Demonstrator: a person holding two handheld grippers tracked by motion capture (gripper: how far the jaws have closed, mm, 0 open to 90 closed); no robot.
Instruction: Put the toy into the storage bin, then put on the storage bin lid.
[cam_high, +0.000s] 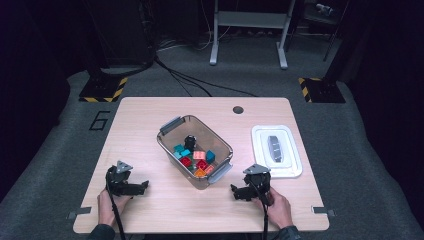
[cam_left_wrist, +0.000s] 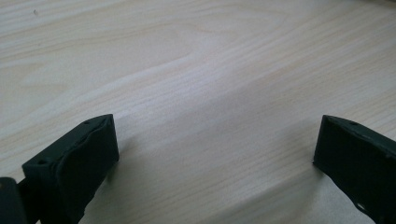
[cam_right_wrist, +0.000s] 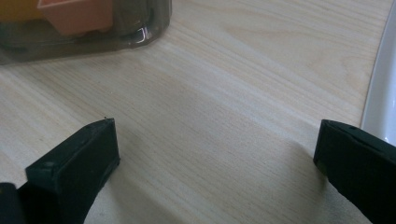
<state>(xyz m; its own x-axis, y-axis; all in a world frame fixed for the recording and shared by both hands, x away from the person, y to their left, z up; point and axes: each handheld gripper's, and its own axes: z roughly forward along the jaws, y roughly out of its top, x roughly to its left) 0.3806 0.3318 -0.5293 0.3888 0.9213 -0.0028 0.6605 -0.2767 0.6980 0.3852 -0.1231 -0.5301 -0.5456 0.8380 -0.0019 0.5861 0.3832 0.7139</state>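
Observation:
A clear plastic bin (cam_high: 171, 148) stands in the middle of the wooden table (cam_high: 145, 112), holding several toy bricks in teal, red, orange and pink plus a dark round piece (cam_high: 190, 141). Its white lid (cam_high: 276, 149) lies to the right. My left gripper (cam_high: 140, 187) rests low over the front left of the table, open, with bare wood between its jaws (cam_left_wrist: 215, 140). My right gripper (cam_high: 236, 192) sits at the front right, open and empty, just in front of the bin's near corner (cam_right_wrist: 84, 28); the lid's edge (cam_right_wrist: 380, 93) shows beside its right jaw.
A round cable hole (cam_high: 238, 109) is near the table's far edge. Beyond the table are floor cables, a grey stand's legs (cam_high: 248, 35) and yellow-black striped bases (cam_high: 102, 90). Bare tabletop stretches left of the bin and between the two grippers.

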